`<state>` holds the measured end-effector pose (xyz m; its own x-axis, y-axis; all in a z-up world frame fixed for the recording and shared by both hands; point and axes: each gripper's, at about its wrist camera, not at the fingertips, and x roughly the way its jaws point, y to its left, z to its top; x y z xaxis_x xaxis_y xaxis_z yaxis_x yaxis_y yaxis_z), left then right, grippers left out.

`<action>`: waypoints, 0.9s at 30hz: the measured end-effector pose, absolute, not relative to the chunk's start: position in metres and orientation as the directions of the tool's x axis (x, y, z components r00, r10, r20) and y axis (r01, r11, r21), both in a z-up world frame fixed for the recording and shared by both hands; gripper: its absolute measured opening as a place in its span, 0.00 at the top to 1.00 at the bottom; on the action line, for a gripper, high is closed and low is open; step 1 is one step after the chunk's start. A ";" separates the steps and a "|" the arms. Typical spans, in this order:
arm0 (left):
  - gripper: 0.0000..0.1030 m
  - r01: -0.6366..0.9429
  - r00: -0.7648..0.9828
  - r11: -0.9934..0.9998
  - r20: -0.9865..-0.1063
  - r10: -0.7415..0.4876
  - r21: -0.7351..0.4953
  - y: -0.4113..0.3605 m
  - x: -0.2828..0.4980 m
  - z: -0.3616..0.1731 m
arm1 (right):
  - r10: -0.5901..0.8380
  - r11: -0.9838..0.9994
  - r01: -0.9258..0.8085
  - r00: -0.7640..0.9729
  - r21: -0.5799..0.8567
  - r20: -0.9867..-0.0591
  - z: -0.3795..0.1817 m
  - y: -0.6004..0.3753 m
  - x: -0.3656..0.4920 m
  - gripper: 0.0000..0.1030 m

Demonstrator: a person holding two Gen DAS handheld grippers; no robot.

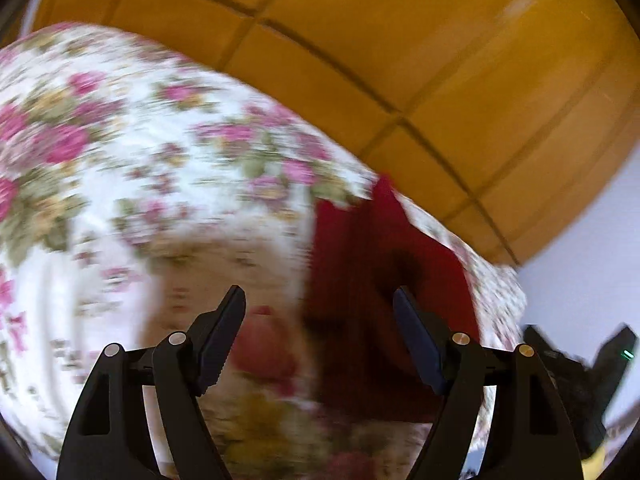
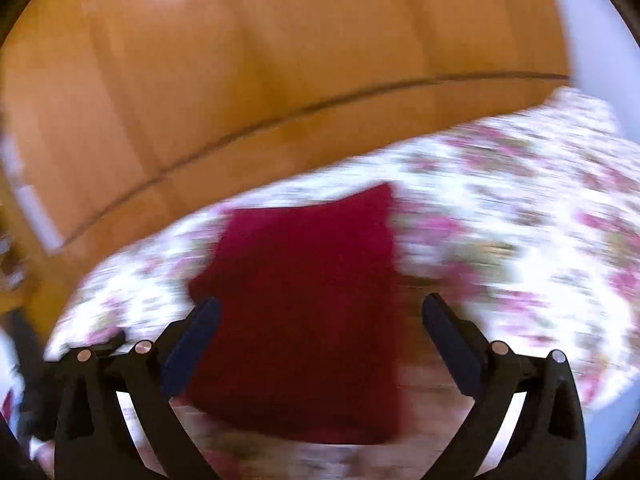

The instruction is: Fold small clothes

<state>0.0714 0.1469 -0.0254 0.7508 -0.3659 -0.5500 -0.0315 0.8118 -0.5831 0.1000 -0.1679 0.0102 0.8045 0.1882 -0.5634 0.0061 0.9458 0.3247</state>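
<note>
A dark red folded garment [image 2: 308,300] lies flat on a floral cloth [image 2: 500,208]. My right gripper [image 2: 320,312] is open and empty, held above the garment's near part. In the left wrist view the same red garment [image 1: 384,280] lies to the right of centre. My left gripper [image 1: 320,304] is open and empty, with its right finger [image 1: 416,336] over the garment's left part and its left finger over the floral cloth [image 1: 140,152]. Both views are blurred by motion.
A wooden panelled wall or cabinet [image 1: 400,48] rises behind the floral cloth; it also shows in the right wrist view [image 2: 240,60]. A pale wall [image 1: 580,260] lies to the right. The other gripper's black body [image 1: 580,368] shows at the lower right.
</note>
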 end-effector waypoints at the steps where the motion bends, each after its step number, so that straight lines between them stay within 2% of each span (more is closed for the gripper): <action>1: 0.27 0.006 0.740 0.817 -0.547 -0.392 -0.577 0.136 0.076 -0.022 | 0.125 0.950 0.076 0.796 0.302 -0.593 0.005 -0.183 0.101 0.02; 4: 0.27 0.084 0.713 0.831 -0.550 -0.436 -0.551 0.106 0.091 -0.014 | 0.058 0.936 0.185 0.760 0.300 -0.647 -0.008 -0.207 0.109 0.02; 6: 0.29 0.106 0.663 0.859 -0.609 -0.436 -0.500 0.088 0.110 -0.018 | 0.059 0.935 0.200 0.725 0.292 -0.686 -0.018 -0.210 0.121 0.02; 7: 0.42 0.111 0.644 0.867 -0.629 -0.436 -0.486 0.081 0.119 -0.024 | 0.053 0.940 0.202 0.707 0.274 -0.705 -0.022 -0.208 0.127 0.02; 8: 0.66 0.115 0.629 0.867 -0.640 -0.441 -0.484 0.077 0.124 -0.028 | 0.045 0.946 0.203 0.688 0.251 -0.724 -0.029 -0.204 0.136 0.02; 9: 0.79 0.113 0.591 0.865 -0.667 -0.454 -0.489 0.073 0.131 -0.036 | 0.045 0.950 0.198 0.681 0.242 -0.731 -0.034 -0.199 0.140 0.02; 10: 0.86 0.107 0.563 0.849 -0.672 -0.481 -0.518 0.074 0.135 -0.040 | 0.053 0.953 0.186 0.674 0.239 -0.737 -0.039 -0.194 0.144 0.02; 11: 0.87 0.100 0.566 0.837 -0.661 -0.493 -0.539 0.078 0.134 -0.040 | 0.056 0.954 0.182 0.671 0.238 -0.739 -0.039 -0.192 0.144 0.02; 16: 0.90 0.077 0.617 0.850 -0.645 -0.452 -0.522 0.110 0.102 -0.030 | 0.115 0.982 0.038 0.654 0.184 -0.748 -0.045 -0.160 0.138 0.02; 19: 0.90 0.028 0.585 0.869 -0.697 -0.415 -0.494 0.117 0.100 -0.057 | 0.046 0.999 -0.013 0.653 0.050 -0.756 -0.061 -0.138 0.135 0.02; 21: 0.90 0.022 0.597 0.861 -0.684 -0.420 -0.509 0.117 0.102 -0.070 | 0.050 0.998 -0.014 0.660 0.054 -0.750 -0.071 -0.138 0.135 0.02; 24: 0.77 0.025 0.627 0.877 -0.676 -0.388 -0.480 0.115 0.100 -0.065 | 0.107 0.990 -0.003 0.660 0.140 -0.743 -0.075 -0.151 0.133 0.02; 26: 0.58 0.020 0.642 0.883 -0.671 -0.370 -0.468 0.116 0.098 -0.056 | 0.145 0.980 0.009 0.659 0.201 -0.738 -0.072 -0.162 0.127 0.02; 27: 0.55 0.010 0.653 0.883 -0.665 -0.361 -0.470 0.120 0.096 -0.051 | 0.158 0.973 0.022 0.660 0.228 -0.734 -0.069 -0.168 0.122 0.02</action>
